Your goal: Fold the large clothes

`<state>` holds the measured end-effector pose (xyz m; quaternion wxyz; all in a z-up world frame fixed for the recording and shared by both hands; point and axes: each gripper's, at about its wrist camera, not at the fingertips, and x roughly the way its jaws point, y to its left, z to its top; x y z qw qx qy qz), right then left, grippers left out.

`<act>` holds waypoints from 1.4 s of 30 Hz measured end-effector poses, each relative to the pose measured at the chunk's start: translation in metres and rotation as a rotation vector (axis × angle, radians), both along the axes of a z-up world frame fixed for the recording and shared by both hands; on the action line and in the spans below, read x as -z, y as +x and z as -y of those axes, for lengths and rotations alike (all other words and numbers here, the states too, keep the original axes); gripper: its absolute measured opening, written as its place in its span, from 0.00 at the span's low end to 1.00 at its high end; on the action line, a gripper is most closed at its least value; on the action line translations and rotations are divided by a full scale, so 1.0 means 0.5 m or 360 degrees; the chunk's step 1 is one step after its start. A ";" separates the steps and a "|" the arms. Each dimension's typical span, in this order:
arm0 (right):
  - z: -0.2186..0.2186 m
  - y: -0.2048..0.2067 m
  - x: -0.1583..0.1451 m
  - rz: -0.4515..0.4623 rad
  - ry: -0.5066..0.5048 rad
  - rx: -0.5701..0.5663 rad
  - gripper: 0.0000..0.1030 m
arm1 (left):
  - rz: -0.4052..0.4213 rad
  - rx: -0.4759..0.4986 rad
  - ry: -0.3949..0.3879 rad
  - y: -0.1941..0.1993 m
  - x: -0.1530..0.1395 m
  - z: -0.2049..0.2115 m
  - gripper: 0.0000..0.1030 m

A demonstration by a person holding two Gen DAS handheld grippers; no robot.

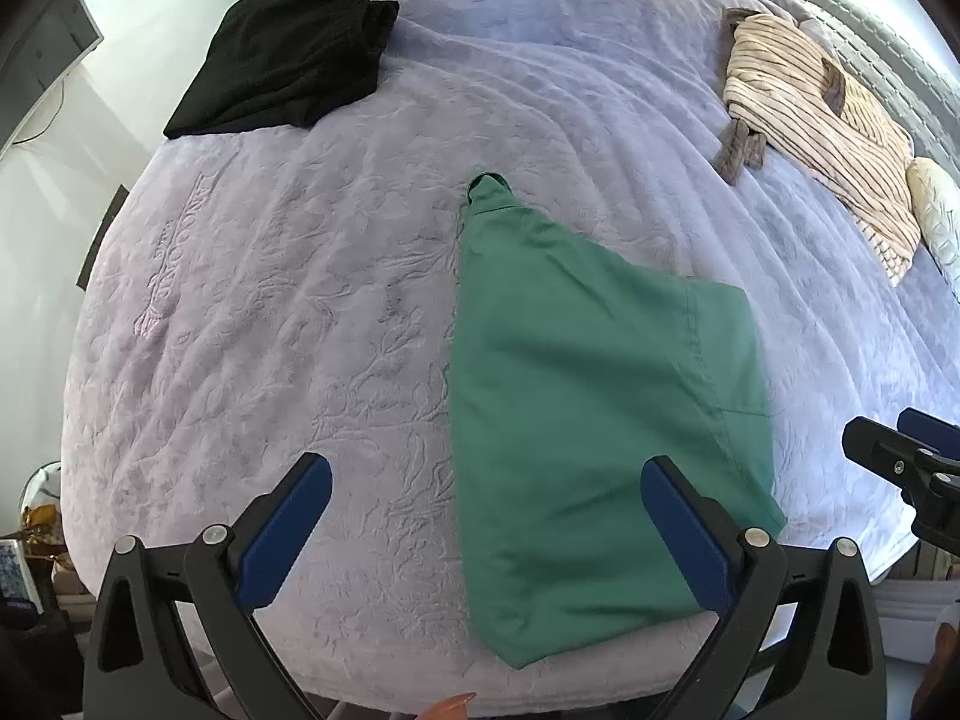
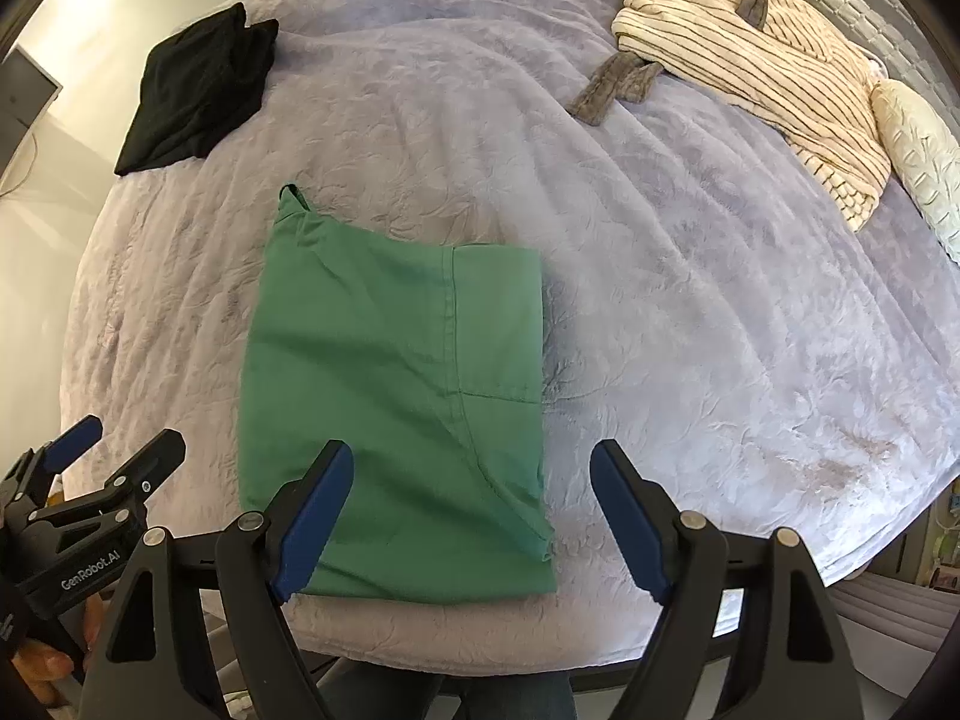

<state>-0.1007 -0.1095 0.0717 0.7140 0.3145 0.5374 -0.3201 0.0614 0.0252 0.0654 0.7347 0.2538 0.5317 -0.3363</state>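
A green garment (image 1: 576, 396) lies folded into a long flat shape on the lavender bedspread (image 1: 288, 312), near the bed's front edge; it also shows in the right wrist view (image 2: 390, 396). My left gripper (image 1: 486, 480) is open and empty, hovering above the garment's near left part. My right gripper (image 2: 471, 480) is open and empty above the garment's near right edge. Each gripper shows at the edge of the other's view: the right one (image 1: 900, 450) and the left one (image 2: 114, 450).
A folded black garment (image 1: 288, 54) lies at the bed's far left. A striped beige robe (image 1: 822, 120) with a grey belt lies at the far right beside a cream pillow (image 1: 936, 216). The bedspread (image 2: 690, 276) is bare between them. Bed edge is just below the grippers.
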 end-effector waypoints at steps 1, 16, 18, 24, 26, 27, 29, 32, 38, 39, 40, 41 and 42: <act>-0.001 0.000 0.000 -0.0002 -0.0008 0.0000 0.83 | -0.0003 0.0001 0.0002 0.001 0.001 0.000 1.00; -0.002 0.005 0.000 -0.0055 -0.0057 0.0048 1.00 | 0.0006 0.0014 0.0019 -0.003 0.002 0.004 1.00; -0.003 0.003 0.001 -0.0056 -0.0052 0.0052 1.00 | 0.0007 0.0013 0.0021 -0.002 0.003 0.005 1.00; -0.001 0.001 0.007 -0.0067 -0.0036 0.0052 1.00 | 0.0015 0.0027 0.0024 -0.003 0.003 0.008 1.00; -0.001 0.001 0.007 -0.0066 -0.0036 0.0050 1.00 | 0.0016 0.0031 0.0024 -0.004 0.003 0.008 1.00; -0.001 0.001 0.007 -0.0067 -0.0038 0.0050 1.00 | 0.0016 0.0034 0.0024 -0.003 0.003 0.007 1.00; -0.002 0.001 0.008 -0.0067 -0.0038 0.0051 1.00 | 0.0014 0.0036 0.0025 -0.003 0.003 0.006 1.00; -0.001 0.001 0.008 -0.0068 -0.0035 0.0049 1.00 | 0.0014 0.0036 0.0025 -0.003 0.004 0.007 1.00; -0.001 -0.002 0.009 -0.0065 -0.0036 0.0049 1.00 | 0.0018 0.0035 0.0026 -0.005 0.004 0.006 1.00; -0.001 -0.002 0.010 -0.0067 -0.0038 0.0048 1.00 | 0.0019 0.0034 0.0027 -0.005 0.003 0.006 1.00; -0.002 -0.002 0.009 -0.0068 -0.0038 0.0049 1.00 | 0.0018 0.0034 0.0027 -0.006 0.003 0.007 1.00; -0.002 -0.001 0.009 -0.0067 -0.0036 0.0049 1.00 | 0.0018 0.0033 0.0027 -0.006 0.003 0.007 1.00; -0.002 -0.002 0.010 -0.0068 -0.0034 0.0049 1.00 | 0.0020 0.0033 0.0028 -0.007 0.003 0.006 1.00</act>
